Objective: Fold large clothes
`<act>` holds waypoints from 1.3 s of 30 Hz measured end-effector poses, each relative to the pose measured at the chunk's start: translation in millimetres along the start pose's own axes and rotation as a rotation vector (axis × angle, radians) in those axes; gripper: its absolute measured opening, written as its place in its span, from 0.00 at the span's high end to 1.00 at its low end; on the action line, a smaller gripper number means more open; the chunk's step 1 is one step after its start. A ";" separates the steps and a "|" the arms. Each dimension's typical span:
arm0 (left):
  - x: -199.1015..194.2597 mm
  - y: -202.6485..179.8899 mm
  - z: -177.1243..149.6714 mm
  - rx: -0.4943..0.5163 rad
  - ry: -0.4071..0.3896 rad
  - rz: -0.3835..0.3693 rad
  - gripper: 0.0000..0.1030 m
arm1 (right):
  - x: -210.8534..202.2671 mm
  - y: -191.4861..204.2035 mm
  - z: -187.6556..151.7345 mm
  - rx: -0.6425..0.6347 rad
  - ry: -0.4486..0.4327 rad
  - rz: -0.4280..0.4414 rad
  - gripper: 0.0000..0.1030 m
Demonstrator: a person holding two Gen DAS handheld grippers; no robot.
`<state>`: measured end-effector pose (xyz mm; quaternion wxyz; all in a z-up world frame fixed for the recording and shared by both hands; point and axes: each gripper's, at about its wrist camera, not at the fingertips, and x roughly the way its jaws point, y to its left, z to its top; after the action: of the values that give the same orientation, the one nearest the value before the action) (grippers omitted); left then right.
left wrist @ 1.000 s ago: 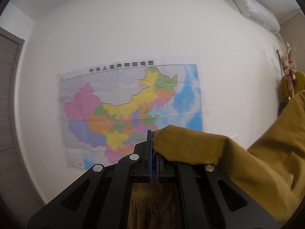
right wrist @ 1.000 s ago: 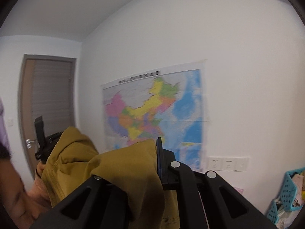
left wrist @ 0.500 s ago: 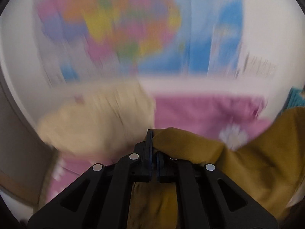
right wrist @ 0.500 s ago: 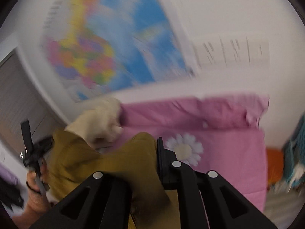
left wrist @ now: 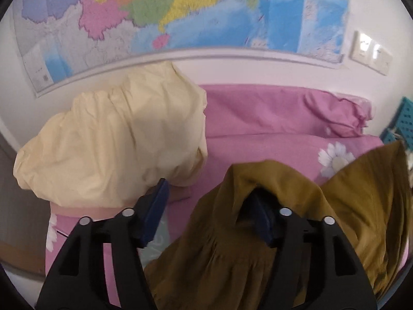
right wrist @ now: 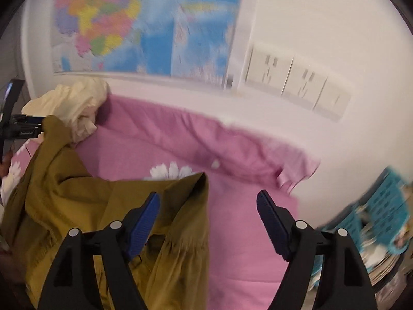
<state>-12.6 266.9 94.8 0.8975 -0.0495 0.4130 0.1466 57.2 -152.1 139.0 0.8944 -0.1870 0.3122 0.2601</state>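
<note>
An olive-brown garment (left wrist: 304, 222) lies bunched on the pink bed cover (left wrist: 258, 118); it also shows in the right wrist view (right wrist: 77, 206). My left gripper (left wrist: 211, 206) is open; the cloth drapes over its right finger (left wrist: 263, 219), the left finger (left wrist: 155, 214) is bare. My right gripper (right wrist: 206, 211) is open just above the bed, with the garment's corner lying between and beside its left finger (right wrist: 142, 222). The left gripper (right wrist: 15, 126) also shows at the far left of the right wrist view.
A cream-yellow garment (left wrist: 113, 142) is heaped at the bed's far left against the wall. A coloured map (left wrist: 180, 10) and wall sockets (right wrist: 296, 80) are on the white wall. A teal basket (right wrist: 382, 211) stands right of the bed.
Both grippers swung down from facing the wall to the bed and opened, letting the olive garment go onto the pink cover.
</note>
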 end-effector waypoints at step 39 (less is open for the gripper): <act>31.6 -102.1 117.0 -0.060 0.001 -0.578 0.79 | 85.2 -102.4 64.8 0.715 -0.228 0.591 0.97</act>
<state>122.9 201.3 144.1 0.8999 -0.1917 0.3779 -0.1029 203.7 -171.5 148.4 0.8189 0.2590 0.3218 0.3984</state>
